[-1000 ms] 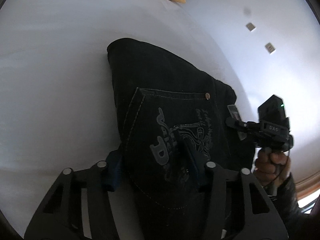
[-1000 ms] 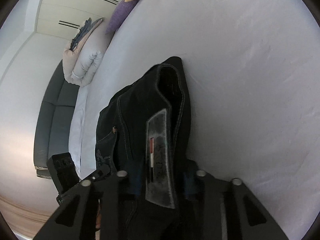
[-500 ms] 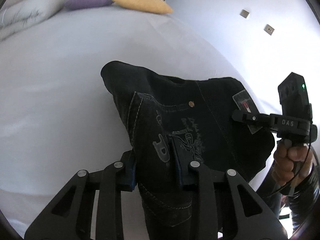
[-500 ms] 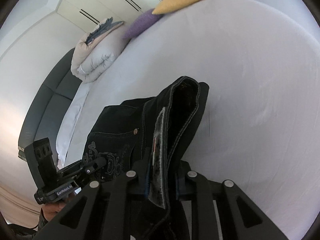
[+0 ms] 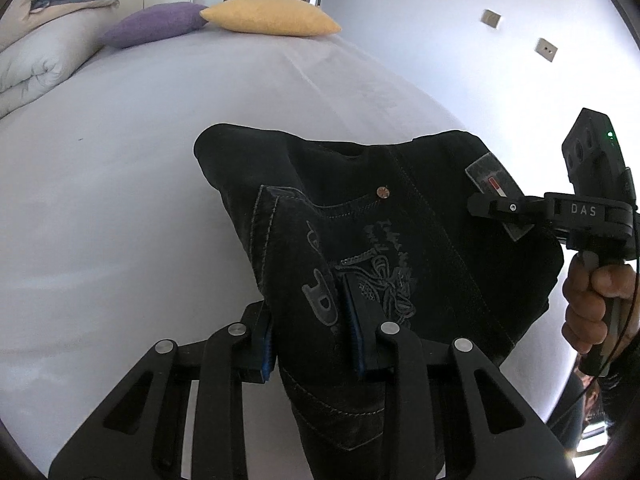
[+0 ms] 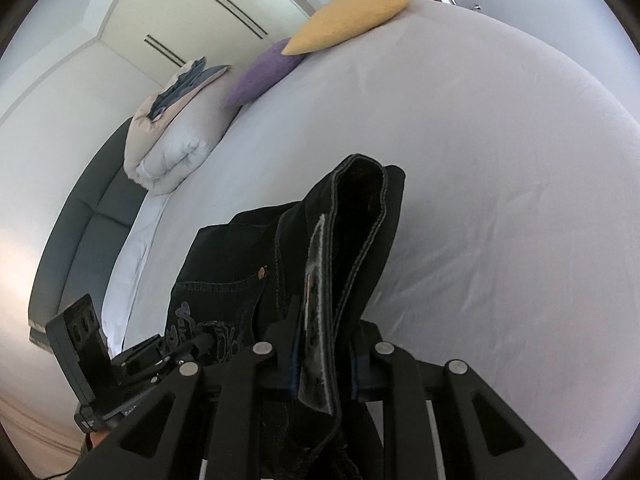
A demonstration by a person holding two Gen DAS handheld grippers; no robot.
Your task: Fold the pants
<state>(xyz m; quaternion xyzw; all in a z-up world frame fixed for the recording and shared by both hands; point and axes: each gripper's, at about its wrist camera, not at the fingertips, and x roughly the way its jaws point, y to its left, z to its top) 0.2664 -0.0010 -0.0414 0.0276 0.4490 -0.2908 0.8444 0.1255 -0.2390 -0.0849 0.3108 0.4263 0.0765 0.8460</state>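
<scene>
Dark denim pants (image 5: 400,216) hang lifted above a white bed, waistband end up. My left gripper (image 5: 312,320) is shut on the printed back pocket (image 5: 360,276) side of the waistband. My right gripper (image 6: 324,356) is shut on the waistband by the grey brand patch (image 6: 316,320); it shows in the left wrist view (image 5: 492,204) at the right, held by a hand. The left gripper shows in the right wrist view (image 6: 188,348) at the lower left. The legs hang below, out of view.
The white bed sheet (image 5: 120,200) spreads under and beyond the pants. A yellow pillow (image 5: 268,16), a purple pillow (image 5: 156,24) and a folded duvet (image 6: 176,136) lie at the far end. A dark sofa (image 6: 80,232) stands beside the bed. A white wall (image 5: 460,40) is at the right.
Both grippers have lifted the pants' waistband off the bed and tilted up, so the pillows and far end of the bed have come into view. Both stay shut on the denim.
</scene>
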